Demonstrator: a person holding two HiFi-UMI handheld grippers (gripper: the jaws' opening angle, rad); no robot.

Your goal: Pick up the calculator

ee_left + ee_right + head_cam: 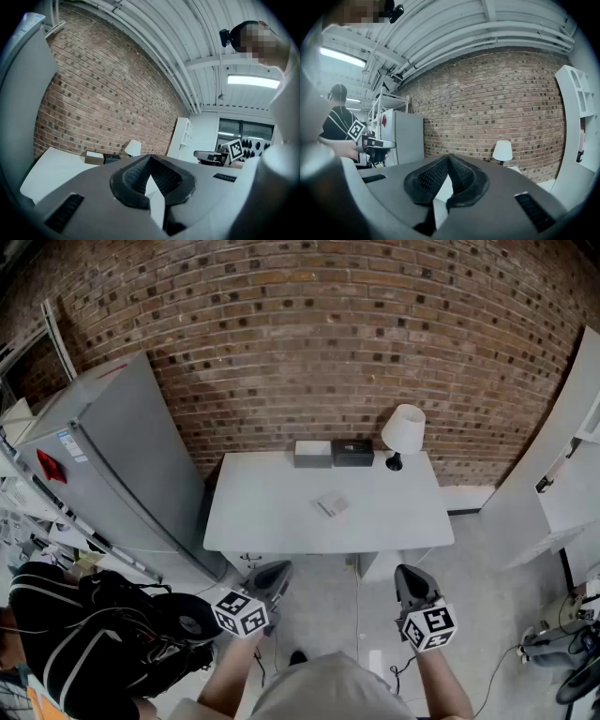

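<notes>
on table (262,521), calculator (332,505) lies well beyond left gripper (279,567) and right gripper (406,571), jaws clenched.

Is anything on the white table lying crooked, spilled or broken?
Only the calculator: it lies on the table, turned at an angle to its edges. The grey box, the black box and the lamp stand neatly along the back. Nothing spilled or broken.

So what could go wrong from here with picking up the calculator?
1. The left tool and right tool are both shut, short of the table; one must open before reaching the calculator or it will likely push it.
2. The calculator lies flat mid-table, so a grip may slip.
3. An overshoot could hit the grey box, black box or lamp behind.
</notes>
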